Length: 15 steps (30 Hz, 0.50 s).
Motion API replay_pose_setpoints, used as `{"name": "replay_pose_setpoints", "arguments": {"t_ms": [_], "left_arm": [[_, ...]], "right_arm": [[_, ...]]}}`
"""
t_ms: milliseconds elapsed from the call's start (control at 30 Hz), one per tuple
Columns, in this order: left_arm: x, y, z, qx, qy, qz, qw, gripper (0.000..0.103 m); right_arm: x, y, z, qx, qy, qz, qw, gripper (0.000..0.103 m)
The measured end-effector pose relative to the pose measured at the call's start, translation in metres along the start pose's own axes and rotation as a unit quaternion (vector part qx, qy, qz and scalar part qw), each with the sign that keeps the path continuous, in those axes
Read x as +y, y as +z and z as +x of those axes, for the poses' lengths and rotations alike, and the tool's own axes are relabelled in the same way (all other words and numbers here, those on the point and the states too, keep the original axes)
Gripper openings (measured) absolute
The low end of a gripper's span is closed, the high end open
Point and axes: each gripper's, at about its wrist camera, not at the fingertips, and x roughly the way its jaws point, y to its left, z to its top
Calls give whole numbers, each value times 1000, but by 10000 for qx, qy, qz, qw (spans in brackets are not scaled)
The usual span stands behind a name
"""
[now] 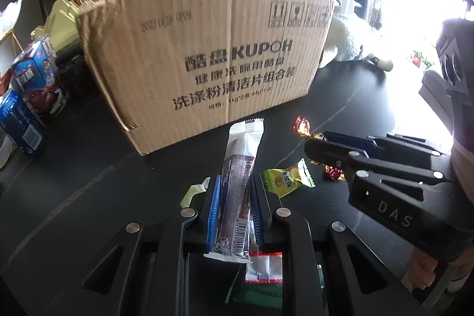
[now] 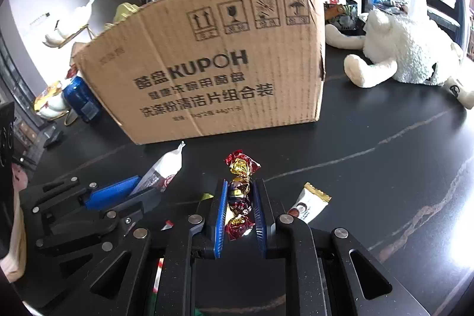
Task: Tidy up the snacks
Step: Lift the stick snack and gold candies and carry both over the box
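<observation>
In front of the cardboard box (image 1: 207, 55) on the dark worktop (image 2: 385, 168), the left tongs (image 1: 235, 197) pinch a long white snack sachet (image 1: 237, 182). Right of them, the right tongs (image 2: 240, 197) pinch a red-and-gold foil candy (image 2: 240, 191). A yellow-green candy (image 1: 288, 178) lies between them. Right of the box lies a white plush toy (image 2: 408, 55); left of it stand blue cartons (image 1: 38, 73).

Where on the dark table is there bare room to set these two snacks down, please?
Bare table lies right of the cardboard box, between it and the white plush toy, reaching toward the camera. The strip in front of the box is crowded: a yellow candy and white wafer packet lie there. Left of the box, blue cartons crowd the tabletop.
</observation>
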Motion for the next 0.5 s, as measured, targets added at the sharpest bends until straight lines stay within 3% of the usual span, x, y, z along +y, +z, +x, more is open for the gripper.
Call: {"name": "replay_pose_setpoints", "arguments": {"t_ms": [500], "left_arm": [[-3,12,-63,-475,91,-216,9986,20]], "right_arm": [[13,17,-45,-506,352,25,9981,19]]}}
